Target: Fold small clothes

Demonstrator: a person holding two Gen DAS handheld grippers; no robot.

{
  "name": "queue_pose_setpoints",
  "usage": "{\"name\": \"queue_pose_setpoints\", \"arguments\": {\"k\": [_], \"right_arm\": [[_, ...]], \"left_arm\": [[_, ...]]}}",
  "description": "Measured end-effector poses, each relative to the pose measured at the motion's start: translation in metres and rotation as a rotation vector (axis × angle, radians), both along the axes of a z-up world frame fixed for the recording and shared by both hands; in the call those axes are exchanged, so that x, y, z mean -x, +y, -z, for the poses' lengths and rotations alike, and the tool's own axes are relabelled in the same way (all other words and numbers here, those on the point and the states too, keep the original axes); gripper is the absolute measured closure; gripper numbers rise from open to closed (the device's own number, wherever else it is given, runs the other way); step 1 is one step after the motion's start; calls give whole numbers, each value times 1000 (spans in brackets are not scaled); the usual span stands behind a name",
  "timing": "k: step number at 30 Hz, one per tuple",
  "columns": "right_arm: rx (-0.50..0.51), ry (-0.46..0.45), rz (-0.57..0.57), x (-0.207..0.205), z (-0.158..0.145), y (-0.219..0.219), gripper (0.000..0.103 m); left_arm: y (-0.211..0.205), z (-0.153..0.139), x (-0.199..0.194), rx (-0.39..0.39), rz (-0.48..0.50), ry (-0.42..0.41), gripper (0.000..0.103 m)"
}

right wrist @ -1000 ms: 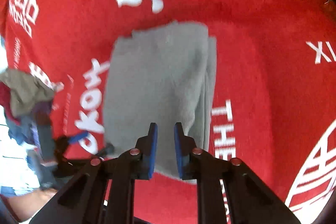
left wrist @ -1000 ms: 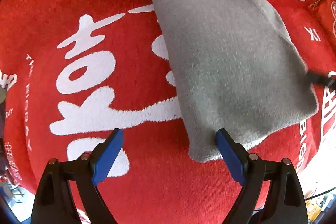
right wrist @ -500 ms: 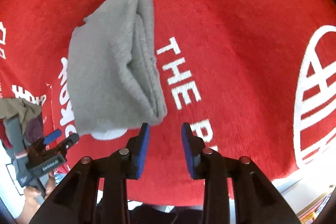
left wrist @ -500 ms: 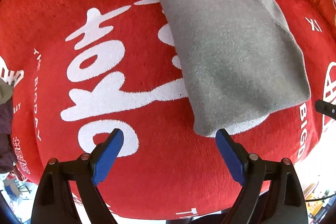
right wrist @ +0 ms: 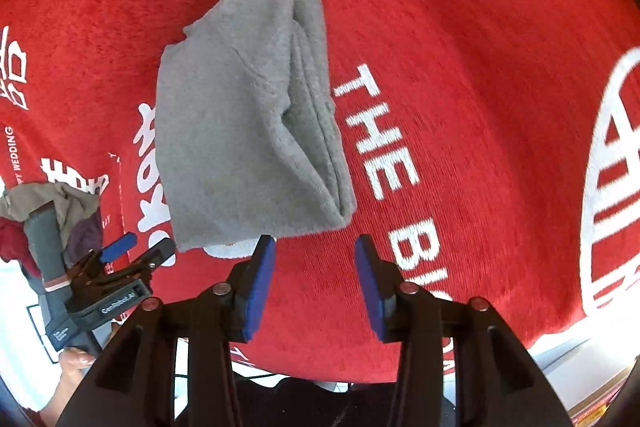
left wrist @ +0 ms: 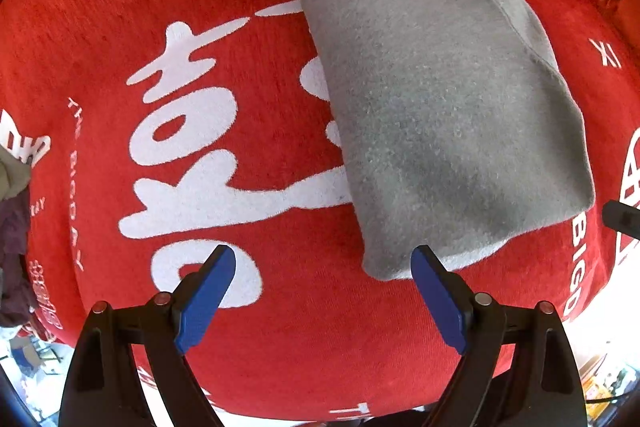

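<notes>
Right wrist view: the folded grey garment (right wrist: 244,115) lies flat on the red printed cloth (right wrist: 460,75), its layered edges facing right. The right gripper (right wrist: 316,259), jaws just opened partway with nothing between them, sits off its near corner. The left gripper (left wrist: 322,267) gapes wide, empty. A clothes pile (right wrist: 48,211) is cut off at left.

You've got a red cloth (left wrist: 280,347) with white lettering covering the surface. A folded grey garment (left wrist: 440,115) lies flat on it, and a heap of other clothes (right wrist: 60,211) sits at its edge.

You are getting bright, even daylight; fisheye edges are bending and darkening; slight blur is softening the right-wrist view.
</notes>
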State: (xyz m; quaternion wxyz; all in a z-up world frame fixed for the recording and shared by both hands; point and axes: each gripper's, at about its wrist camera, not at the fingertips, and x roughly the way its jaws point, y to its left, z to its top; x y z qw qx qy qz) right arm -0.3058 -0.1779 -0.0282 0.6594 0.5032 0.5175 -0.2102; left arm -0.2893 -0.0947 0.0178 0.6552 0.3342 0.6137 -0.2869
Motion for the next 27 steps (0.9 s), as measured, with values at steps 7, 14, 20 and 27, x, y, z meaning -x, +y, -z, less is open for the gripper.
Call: {"name": "queue_pose_setpoints", "arguments": {"k": [7, 14, 20, 27], "right_arm": [[3, -6, -28, -5, -2, -14, 53], [21, -12, -62, -19, 0, -23, 31], [10, -2, -65, -27, 8, -37, 31], [5, -114, 10, -63, 20, -93, 31]], "left_arm": [[-3, -6, -10, 121, -84, 51, 0], [-12, 6, -19, 76, -107, 69, 0], [-18, 12, -31, 74, -138, 74, 0], [-28, 21, -45, 87, -172, 68, 0]]}}
